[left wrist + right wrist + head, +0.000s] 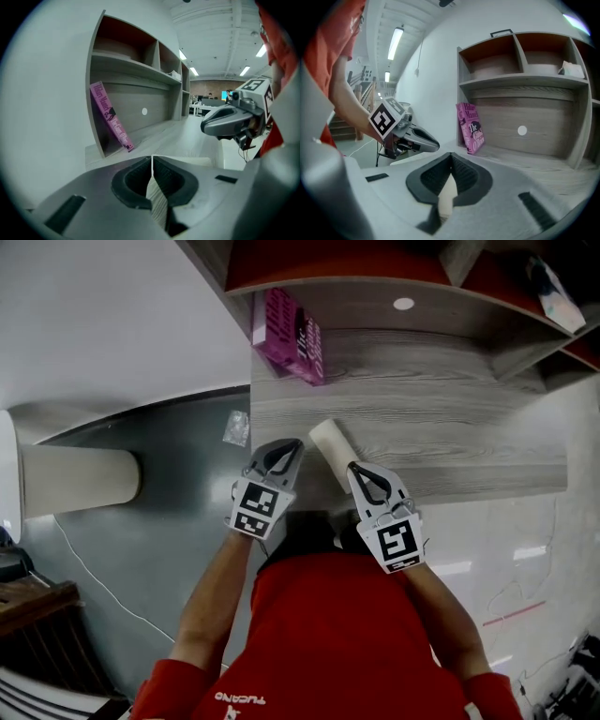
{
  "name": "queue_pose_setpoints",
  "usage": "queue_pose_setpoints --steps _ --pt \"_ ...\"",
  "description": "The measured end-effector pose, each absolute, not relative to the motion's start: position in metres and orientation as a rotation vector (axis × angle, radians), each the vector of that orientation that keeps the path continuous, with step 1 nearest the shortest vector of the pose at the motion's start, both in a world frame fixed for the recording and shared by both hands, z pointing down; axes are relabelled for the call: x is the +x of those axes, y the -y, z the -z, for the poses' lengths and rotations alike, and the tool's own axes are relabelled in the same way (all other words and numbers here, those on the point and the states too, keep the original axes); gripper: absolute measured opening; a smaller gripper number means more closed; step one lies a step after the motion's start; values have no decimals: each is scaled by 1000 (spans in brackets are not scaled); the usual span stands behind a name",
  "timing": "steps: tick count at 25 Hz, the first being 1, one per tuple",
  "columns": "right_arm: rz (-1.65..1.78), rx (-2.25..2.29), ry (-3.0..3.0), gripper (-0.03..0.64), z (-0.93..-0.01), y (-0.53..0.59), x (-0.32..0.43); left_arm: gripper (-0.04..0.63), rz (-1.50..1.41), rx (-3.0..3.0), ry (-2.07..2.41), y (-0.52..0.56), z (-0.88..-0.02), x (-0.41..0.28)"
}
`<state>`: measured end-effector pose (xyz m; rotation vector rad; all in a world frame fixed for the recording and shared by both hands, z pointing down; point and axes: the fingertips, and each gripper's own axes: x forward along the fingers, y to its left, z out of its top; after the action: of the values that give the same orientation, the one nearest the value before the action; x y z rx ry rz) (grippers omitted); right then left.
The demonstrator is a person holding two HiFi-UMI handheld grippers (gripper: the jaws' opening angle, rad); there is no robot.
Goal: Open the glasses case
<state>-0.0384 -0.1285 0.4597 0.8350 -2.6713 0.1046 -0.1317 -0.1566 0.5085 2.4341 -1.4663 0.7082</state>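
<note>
Cream glasses case lies not yet opened near the desk's front edge, between left gripper and right gripper. Both jaws are closed and empty, so all the opening is left.

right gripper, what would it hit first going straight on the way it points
Probably the cream glasses case, just ahead of the right gripper on the desk; depth is unclear.
</note>
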Motion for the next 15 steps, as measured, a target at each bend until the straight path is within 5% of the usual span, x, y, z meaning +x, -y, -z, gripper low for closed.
queue_pose_setpoints --steps 7,15 --pt "-127 912 2560 7 -480 137 -35 12 -813 2407 1319 170 -541 -133" --pt "-213 888 2457 154 -508 134 -29 98 -938 2410 1148 177 -566 -129"
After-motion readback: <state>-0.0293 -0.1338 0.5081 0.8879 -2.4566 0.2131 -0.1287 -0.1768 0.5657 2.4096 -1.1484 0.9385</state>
